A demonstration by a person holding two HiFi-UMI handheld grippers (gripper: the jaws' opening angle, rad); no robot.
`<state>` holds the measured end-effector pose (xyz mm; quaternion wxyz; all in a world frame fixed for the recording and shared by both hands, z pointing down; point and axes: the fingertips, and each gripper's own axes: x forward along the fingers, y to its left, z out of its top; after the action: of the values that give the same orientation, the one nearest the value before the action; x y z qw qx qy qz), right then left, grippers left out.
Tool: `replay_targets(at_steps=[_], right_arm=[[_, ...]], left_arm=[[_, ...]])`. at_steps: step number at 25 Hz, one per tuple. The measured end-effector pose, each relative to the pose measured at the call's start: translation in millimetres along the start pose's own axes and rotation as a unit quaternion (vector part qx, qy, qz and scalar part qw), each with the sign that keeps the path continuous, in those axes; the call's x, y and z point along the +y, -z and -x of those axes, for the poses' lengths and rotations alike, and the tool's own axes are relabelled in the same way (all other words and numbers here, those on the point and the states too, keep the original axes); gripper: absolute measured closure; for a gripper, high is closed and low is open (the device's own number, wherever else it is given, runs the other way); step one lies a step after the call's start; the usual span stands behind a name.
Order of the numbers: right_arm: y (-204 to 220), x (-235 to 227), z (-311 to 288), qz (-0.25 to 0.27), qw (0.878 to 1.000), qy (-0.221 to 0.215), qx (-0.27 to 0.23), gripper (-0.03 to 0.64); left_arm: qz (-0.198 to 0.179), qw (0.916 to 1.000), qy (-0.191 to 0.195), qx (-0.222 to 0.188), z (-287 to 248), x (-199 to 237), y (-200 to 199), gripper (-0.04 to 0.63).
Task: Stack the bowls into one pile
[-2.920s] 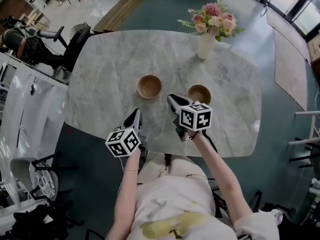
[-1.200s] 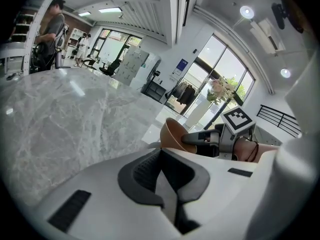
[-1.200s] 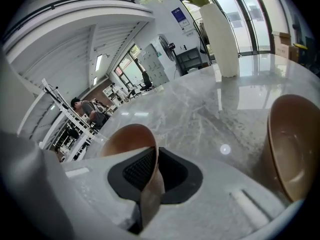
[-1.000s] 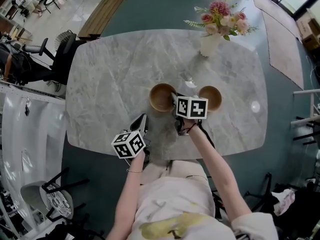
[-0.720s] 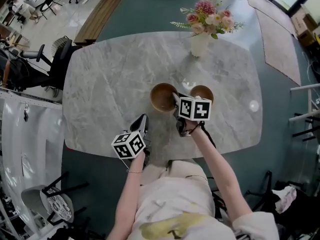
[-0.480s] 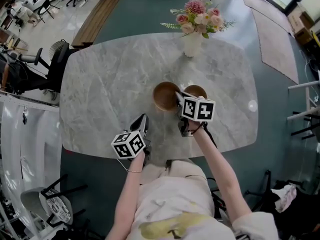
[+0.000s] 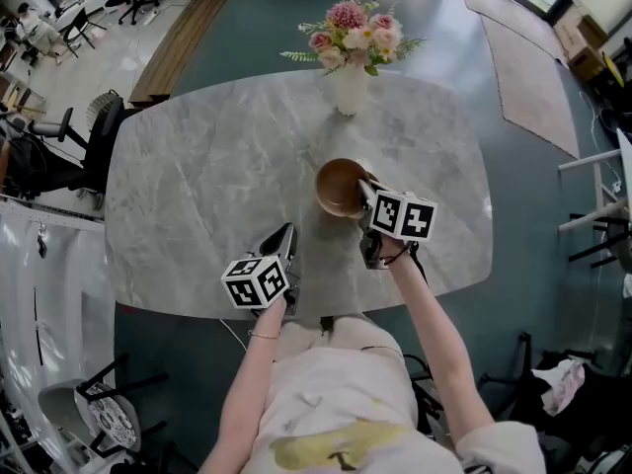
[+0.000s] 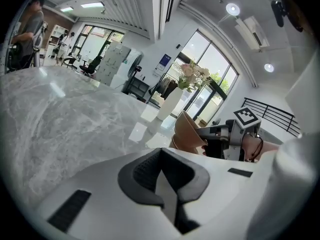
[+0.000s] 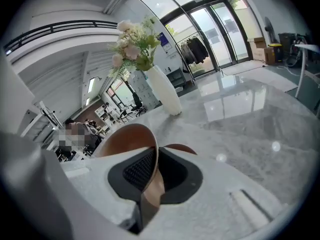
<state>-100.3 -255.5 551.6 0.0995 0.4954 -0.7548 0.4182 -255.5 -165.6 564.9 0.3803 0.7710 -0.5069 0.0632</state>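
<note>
Right gripper (image 7: 366,186) pinches only the bowl's (image 7: 340,188) rim; tilted, it could slip or knock the second bowl (image 9: 183,148). Left gripper (image 7: 287,233) closed, empty.

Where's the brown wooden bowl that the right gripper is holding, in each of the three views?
Head view: brown wooden bowl at centre, just left of the right gripper.
Left gripper view: right of centre, tilted, beside that gripper.
Right gripper view: lower centre, rim clamped between the jaws.
Shared landmark: white vase of pink flowers.
</note>
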Motion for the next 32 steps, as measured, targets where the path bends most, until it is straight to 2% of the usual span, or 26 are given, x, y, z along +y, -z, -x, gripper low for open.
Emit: replay_targets(at_steps=[9, 18, 25, 32], right_arm=[[1.2, -44.9, 13.5, 0.001, 0.999, 0.047, 0.009, 0.591], [7.7, -59.7, 9.9, 0.051, 0.995, 0.085, 0.034, 0.591], [9.7, -50.4, 0.1, 0.108, 0.989, 0.084, 0.048, 0.591], [9.5, -44.1, -4.1, 0.131, 0.987, 0.078, 0.047, 0.588]], left_arm=[[-0.011, 0.9997, 0.017, 0.016, -18.2, -23.2, 6.2, 0.595], [-0.011, 0.9994, 0.019, 0.028, -26.6, -27.3, 11.1, 0.595], [-0.008, 0.9993, 0.015, 0.032, -26.7, -23.0, 11.9, 0.595], [-0.005, 0.9994, 0.013, 0.033, -26.9, -19.7, 11.9, 0.595]])
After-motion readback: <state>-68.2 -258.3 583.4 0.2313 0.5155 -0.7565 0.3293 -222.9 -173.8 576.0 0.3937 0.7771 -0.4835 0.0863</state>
